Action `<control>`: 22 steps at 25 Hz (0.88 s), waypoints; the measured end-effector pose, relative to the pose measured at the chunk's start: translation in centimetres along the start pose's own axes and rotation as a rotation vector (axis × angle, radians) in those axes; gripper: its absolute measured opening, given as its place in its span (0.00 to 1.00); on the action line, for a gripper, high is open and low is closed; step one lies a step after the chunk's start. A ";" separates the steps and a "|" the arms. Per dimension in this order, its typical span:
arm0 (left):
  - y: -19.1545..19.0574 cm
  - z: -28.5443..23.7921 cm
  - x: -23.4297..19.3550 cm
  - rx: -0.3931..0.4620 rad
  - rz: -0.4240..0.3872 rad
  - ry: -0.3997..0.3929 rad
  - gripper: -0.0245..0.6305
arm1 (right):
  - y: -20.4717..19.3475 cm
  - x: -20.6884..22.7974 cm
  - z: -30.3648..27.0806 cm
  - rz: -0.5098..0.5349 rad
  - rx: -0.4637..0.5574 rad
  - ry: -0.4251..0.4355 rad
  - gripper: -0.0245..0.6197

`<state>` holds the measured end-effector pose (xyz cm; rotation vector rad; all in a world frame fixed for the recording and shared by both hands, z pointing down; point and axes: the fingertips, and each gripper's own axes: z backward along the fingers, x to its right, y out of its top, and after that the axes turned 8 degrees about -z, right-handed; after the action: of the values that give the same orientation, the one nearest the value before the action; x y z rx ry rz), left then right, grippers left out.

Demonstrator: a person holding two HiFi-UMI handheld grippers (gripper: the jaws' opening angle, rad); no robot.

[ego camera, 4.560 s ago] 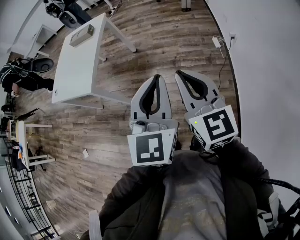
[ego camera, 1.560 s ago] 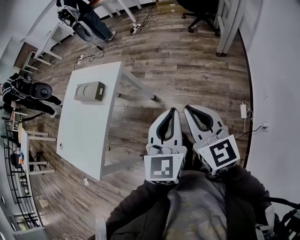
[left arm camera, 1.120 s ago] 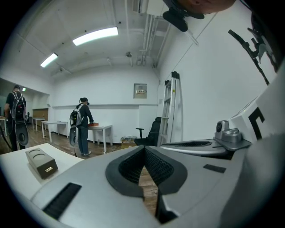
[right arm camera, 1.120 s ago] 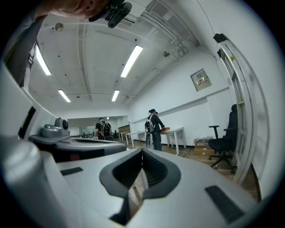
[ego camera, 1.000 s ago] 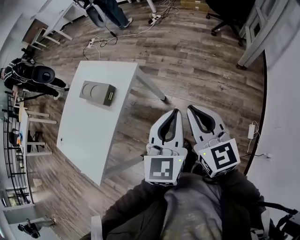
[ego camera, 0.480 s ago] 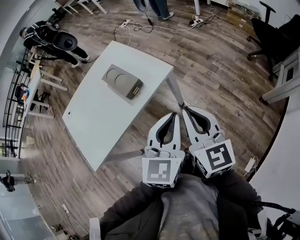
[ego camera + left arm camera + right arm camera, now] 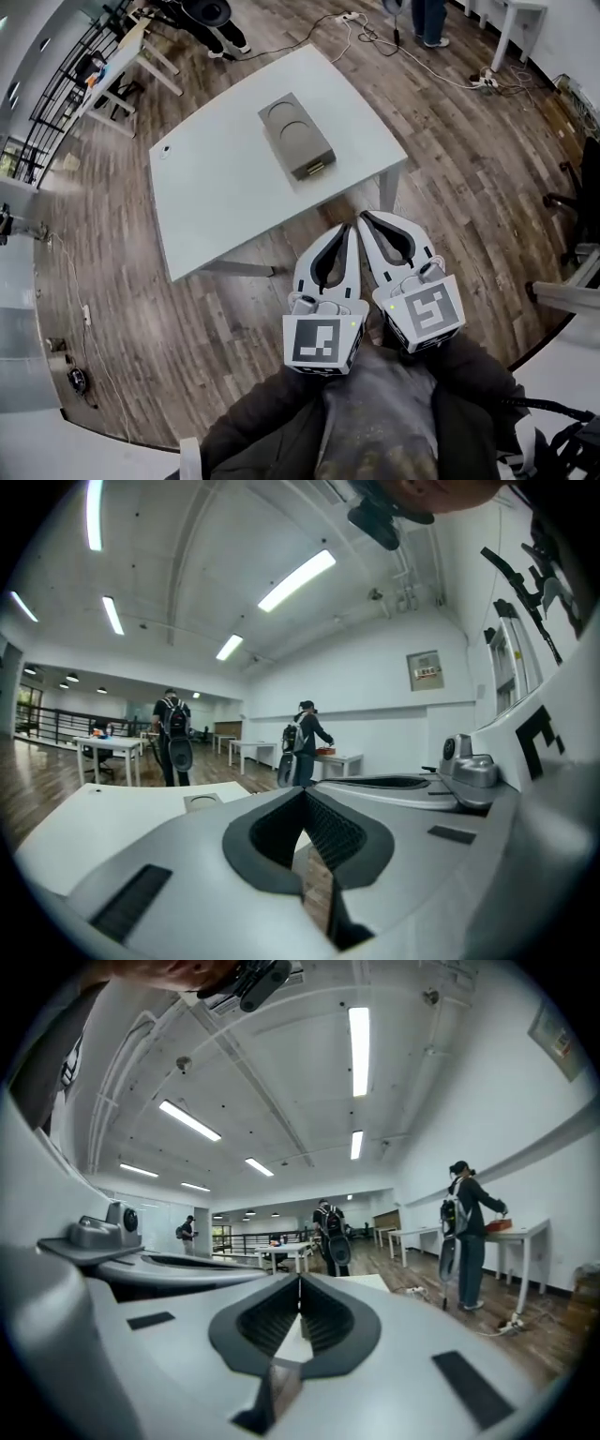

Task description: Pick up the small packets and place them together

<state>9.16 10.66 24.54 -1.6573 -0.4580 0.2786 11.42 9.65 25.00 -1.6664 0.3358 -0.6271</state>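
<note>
Wide wooden floor (image 7: 459, 178) below, and on it the white table (image 7: 225, 192), just ahead of the person. One grey box with two round recesses (image 7: 297, 137) sits on top. The small packets? None to be made out in any view. Left gripper (image 7: 345, 230) and right gripper (image 7: 364, 218) sit side by side, tucked near the chest and pointing level: an approach pose, I'd say, not a reach. Both pairs of jaws are pressed together, tips meeting, nothing pinched between them.
</note>
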 end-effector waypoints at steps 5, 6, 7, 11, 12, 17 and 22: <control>-0.6 -0.2 -1.2 -0.019 0.030 0.140 0.04 | -0.2 -0.3 -1.5 0.018 -0.040 0.134 0.05; -0.6 -0.2 -1.4 -0.019 0.033 0.169 0.04 | -0.1 -0.3 -1.7 0.022 -0.047 0.156 0.05; -0.6 -0.2 -1.6 -0.019 0.034 0.195 0.04 | 0.0 -0.2 -1.9 0.024 -0.053 0.177 0.05; -0.5 0.0 -2.0 -0.036 0.029 0.252 0.04 | 0.4 -0.5 -2.8 0.012 -0.053 0.233 0.05; -0.5 0.2 -2.3 -0.043 0.027 0.267 0.04 | 0.6 -0.9 -3.1 0.009 -0.056 0.249 0.05; 0.2 1.3 -5.2 -0.056 0.024 0.367 0.04 | 1.1 -3.1 -4.8 0.002 -0.057 0.343 0.05; -0.2 0.6 -7.3 -0.053 0.028 0.385 0.04 | 0.9 -3.4 -7.0 0.016 -0.054 0.366 0.05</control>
<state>2.40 7.93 24.05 -1.7206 -0.1528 -0.0351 4.75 5.63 24.07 -1.5946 0.6324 -0.9200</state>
